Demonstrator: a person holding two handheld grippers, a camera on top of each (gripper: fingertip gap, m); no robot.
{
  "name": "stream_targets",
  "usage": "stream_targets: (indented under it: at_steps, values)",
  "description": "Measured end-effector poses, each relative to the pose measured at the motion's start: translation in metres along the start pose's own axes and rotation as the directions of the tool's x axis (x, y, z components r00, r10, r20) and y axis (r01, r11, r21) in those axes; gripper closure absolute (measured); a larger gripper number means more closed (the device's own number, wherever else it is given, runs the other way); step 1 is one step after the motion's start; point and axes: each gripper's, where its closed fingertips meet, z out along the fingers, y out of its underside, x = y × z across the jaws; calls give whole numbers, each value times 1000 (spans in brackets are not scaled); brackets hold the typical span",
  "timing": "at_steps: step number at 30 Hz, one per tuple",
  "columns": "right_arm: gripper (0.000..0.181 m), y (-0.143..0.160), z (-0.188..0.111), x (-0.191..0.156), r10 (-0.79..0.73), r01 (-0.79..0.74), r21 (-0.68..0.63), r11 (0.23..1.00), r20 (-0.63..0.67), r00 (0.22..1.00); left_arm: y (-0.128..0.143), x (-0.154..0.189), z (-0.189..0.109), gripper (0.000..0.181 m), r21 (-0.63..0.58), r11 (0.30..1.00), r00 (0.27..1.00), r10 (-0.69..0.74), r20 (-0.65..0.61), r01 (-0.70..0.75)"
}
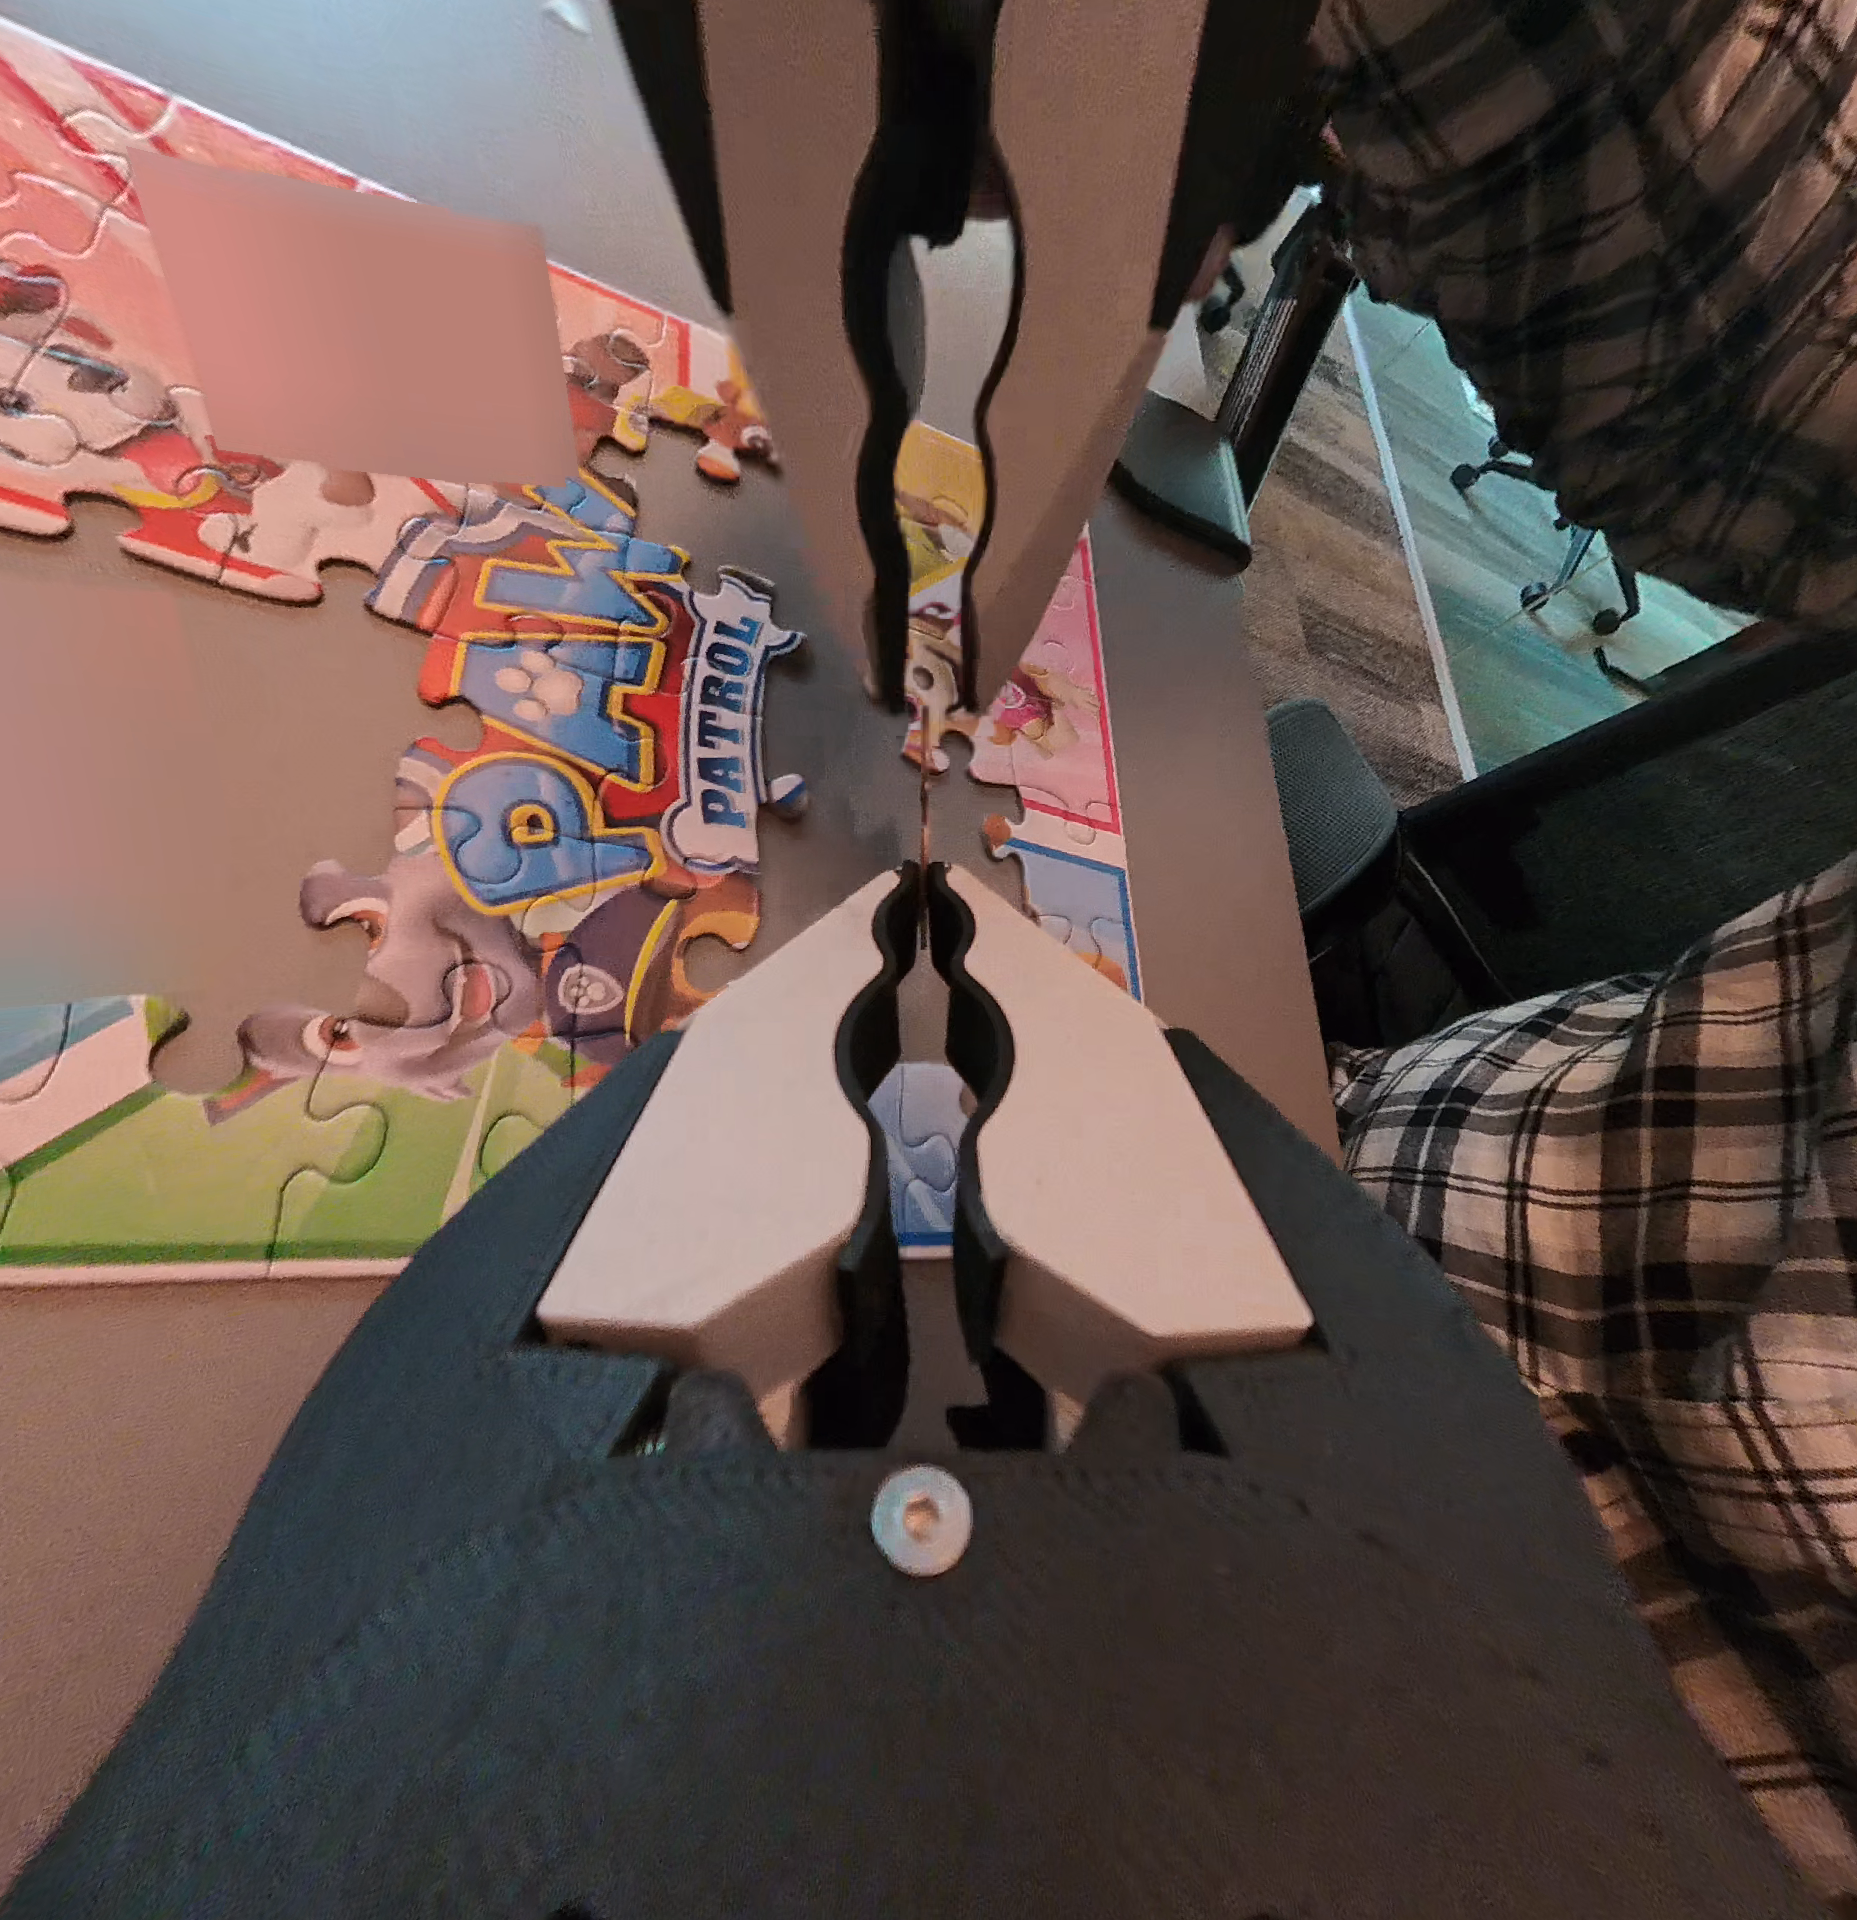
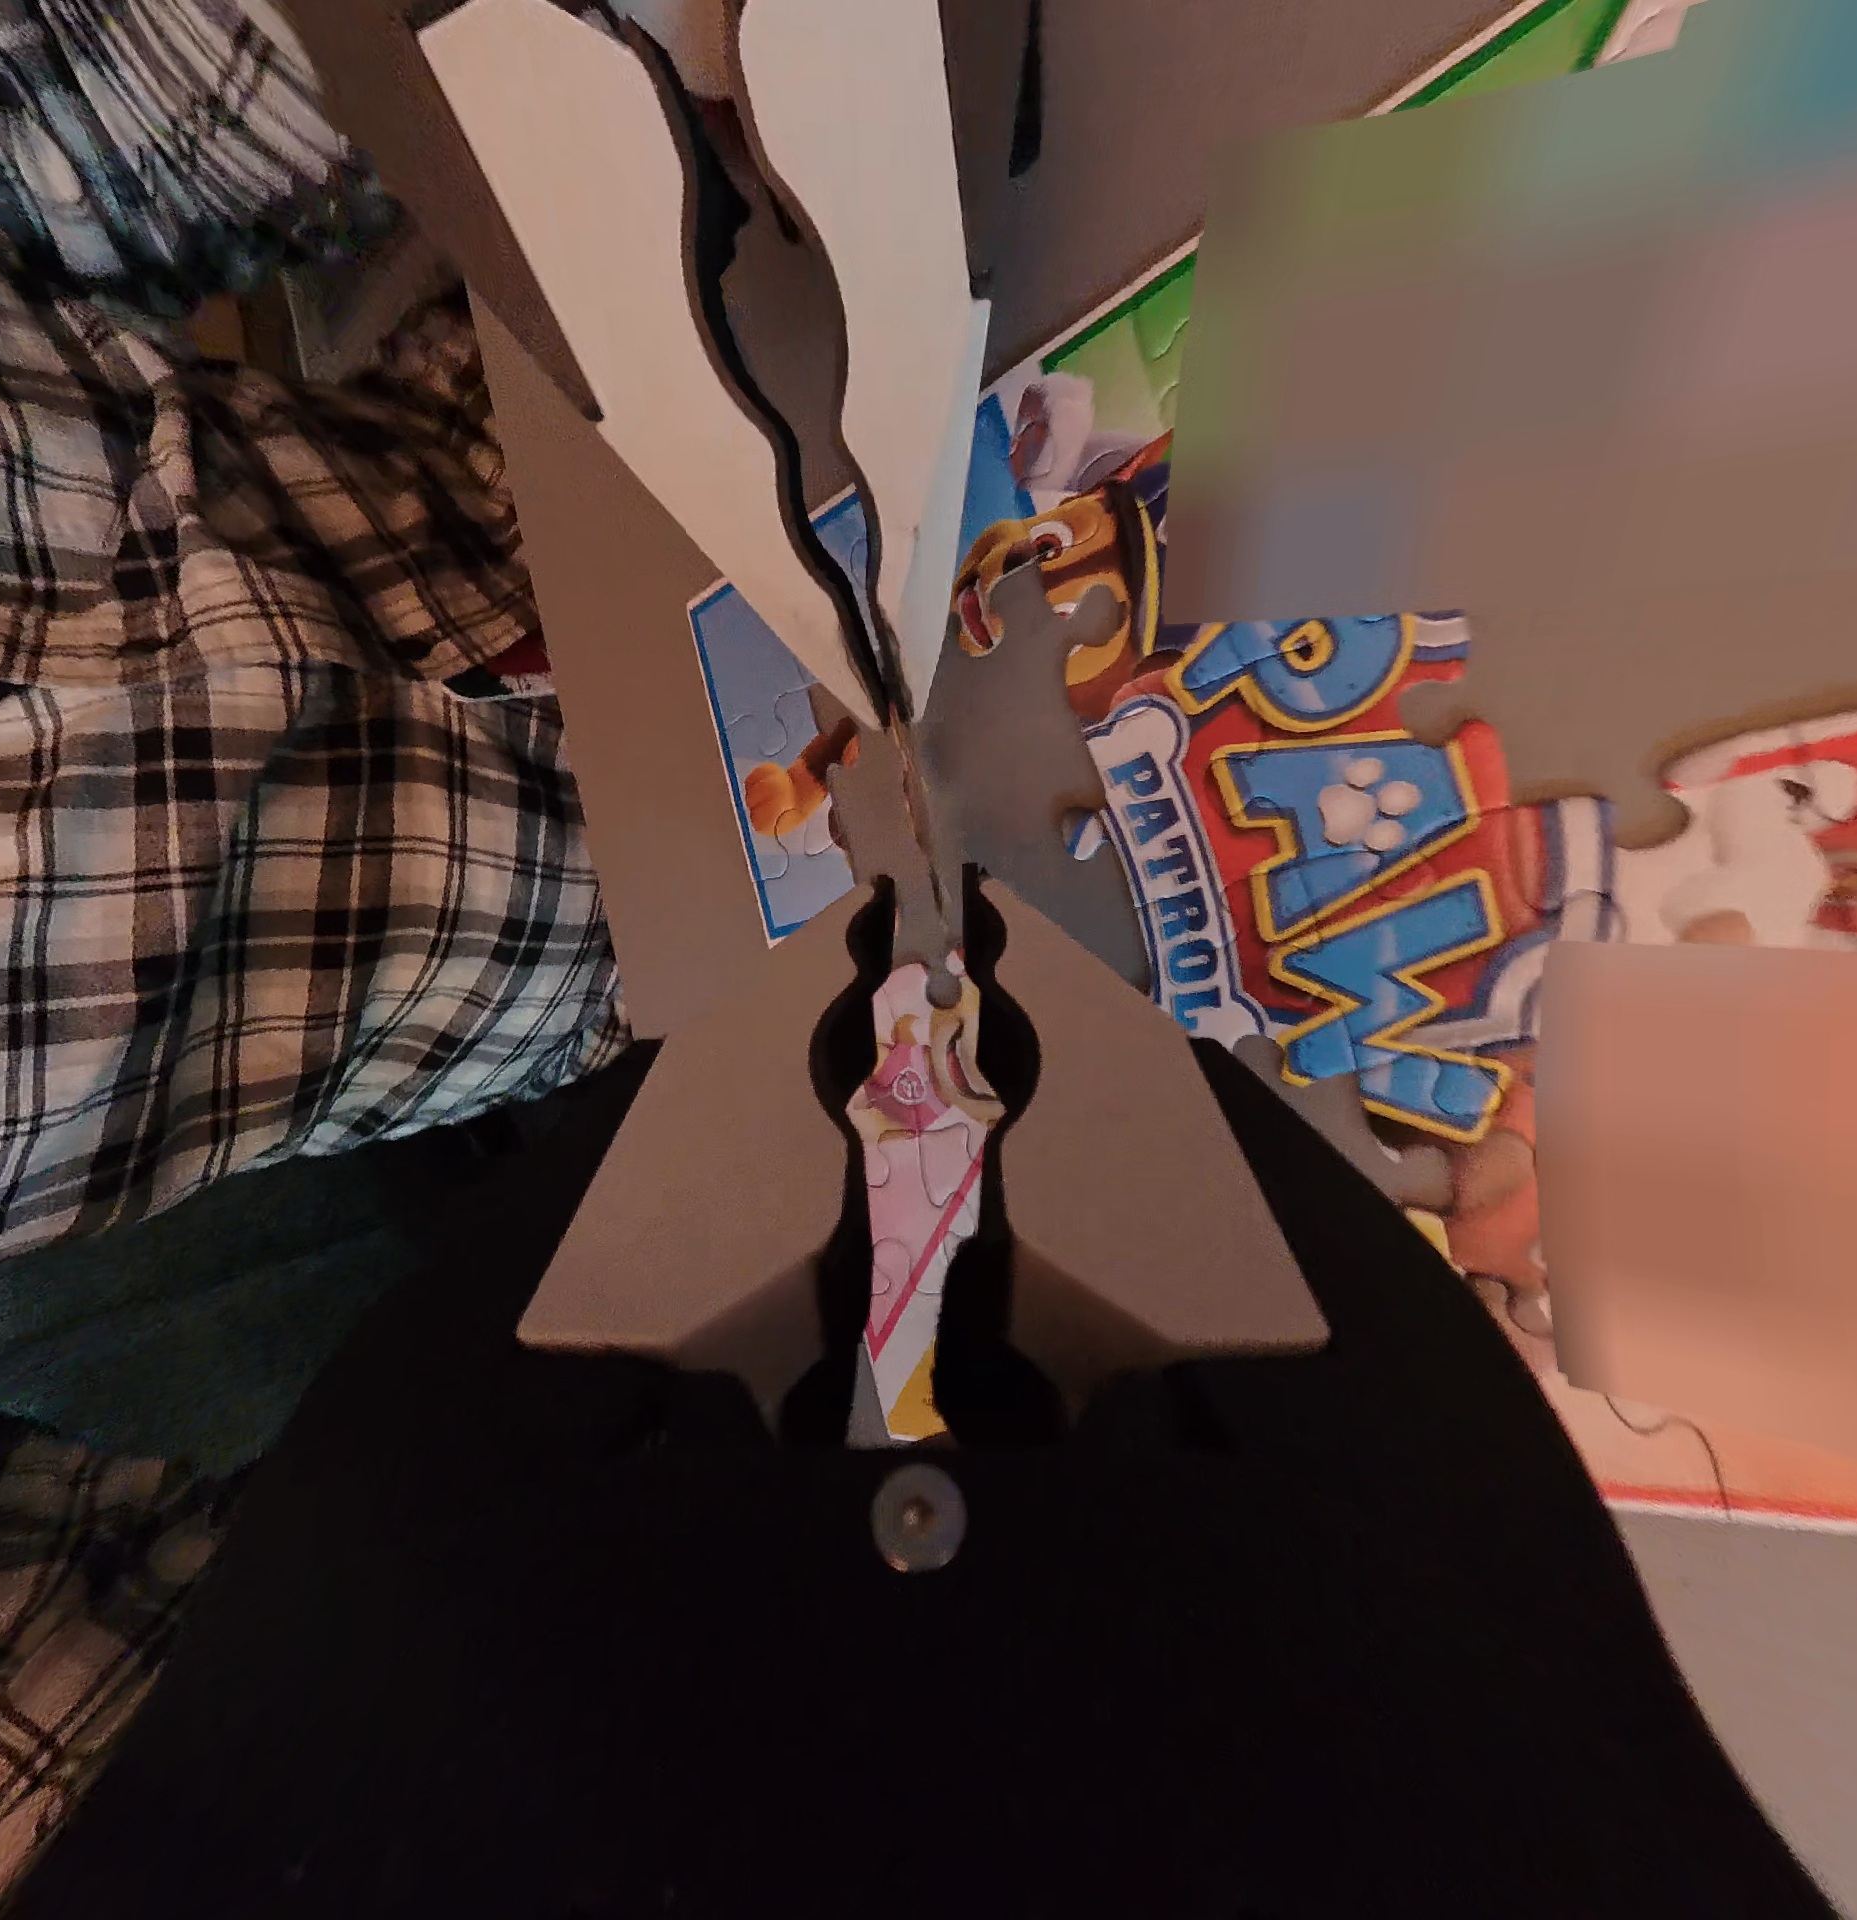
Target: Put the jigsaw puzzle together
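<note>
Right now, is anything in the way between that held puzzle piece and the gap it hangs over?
Nothing visible lies in it. The left gripper pinches the puzzle piece on edge above the bare gap between the logo section and the border strip. Only the right gripper crowds in, at the piece's far end.

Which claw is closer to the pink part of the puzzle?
Right. The right claw hangs directly over the pink section; the left claw, pinching a loose piece, sits farther along, over the blue section.
</note>
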Motion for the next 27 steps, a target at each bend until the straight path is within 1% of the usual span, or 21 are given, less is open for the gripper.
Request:
stream_targets:
  at_steps: [4,7,9,11,14,17,19,21,22,24,26,27]
  values:
    - [170,3,-6,0,-9,11,47,999,-48,999,2,-2,0,181,-5,1000,1000,-24,-14,24]
    - [164,4,3,-1,-11,16,64,998,-69,998,2,-1,6,181,-8,1000,999,-27,-26,27]
    - [168,6,12,0,-10,15,68,998,-75,997,0,-2,8,181,-4,1000,999,-29,-22,29]
    - [180,7,17,5,1,6,78,997,-94,996,-1,-3,9,181,-6,1000,1000,-24,-14,24]
    - [181,7,15,6,16,-7,117,993,-77,997,-2,-4,9,181,-5,1000,1000,-21,-8,21]
    - [181,1,13,-2,-1,11,146,989,-69,998,-5,0,2,180,13,1000,1000,-8,-23,8]
    - [181,-7,10,-5,-17,33,165,986,-97,995,-6,4,-7,181,27,1000,1000,13,-7,-12]
    - [178,-22,4,-9,-38,64,211,975,-127,991,-6,10,-22,181,53,999,1000,-1,5,1]
    - [168,-32,-1,-10,-51,88,236,968,-159,986,-3,13,-32,181,65,998,1000,-14,14,13]
    - [165,-51,-7,-17,-109,165,261,951,-216,970,13,14,-54,181,57,997,997,-47,65,44]
    - [163,-72,-8,-23,-170,244,269,932,-272,947,41,9,-74,181,10,996,985,-91,149,90]
    - [160,-84,-6,-26,-198,276,270,922,-285,938,54,7,-81,181,-3,993,979,-119,165,121]
